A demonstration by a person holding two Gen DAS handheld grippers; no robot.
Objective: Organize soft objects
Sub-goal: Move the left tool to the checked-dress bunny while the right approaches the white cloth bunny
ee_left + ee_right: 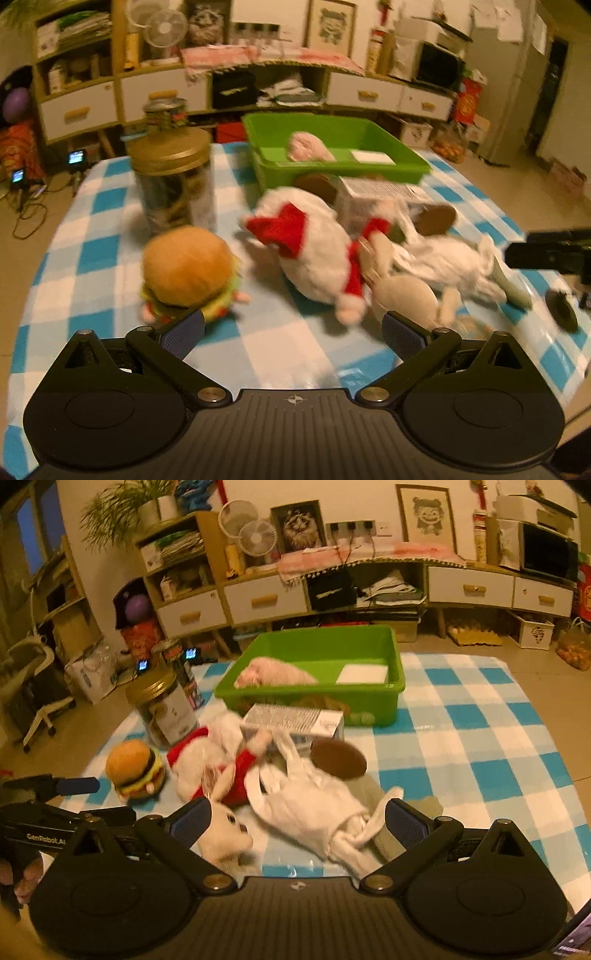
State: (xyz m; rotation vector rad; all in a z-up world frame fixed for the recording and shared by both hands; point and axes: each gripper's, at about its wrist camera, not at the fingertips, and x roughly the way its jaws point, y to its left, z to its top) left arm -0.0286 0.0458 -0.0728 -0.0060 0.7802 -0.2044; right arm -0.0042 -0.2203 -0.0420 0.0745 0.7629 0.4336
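The right wrist view shows the left gripper (77,786) at its left edge, with "GenRobot.AI" in white on the black body and part of the person's hand (22,871) behind it. It also shows a white bunny (225,830) lying face-up just beside the right gripper's (295,821) left finger, and a tall printed can (184,675) standing behind the jar (164,709). The left wrist view shows the right gripper (554,254) only as a dark shape at its right edge, and the bunny there is just a tan, blurred form (406,295).

Both grippers hang low over the desk (480,738) with its blue-and-white check cloth, pointing toward the green bin (317,653). The left gripper (291,332) has its jaws wide apart and nothing between them; the burger plush (188,273) sits just ahead of its left finger. The right gripper's jaws are also wide, straddling the white cloth bag (314,805) and the bunny without closing on either.

The soft things lie in a heap mid-desk: the burger, a white plush in red (210,768), the bunny, and the bag, all near or touching. A brown oval (338,760) rests against the bag, and a grey carton (295,720) lies between the heap and the bin. Inside the bin are a pink plush (273,675) and a white flat block (364,674). The carton's print is too blurred to read.
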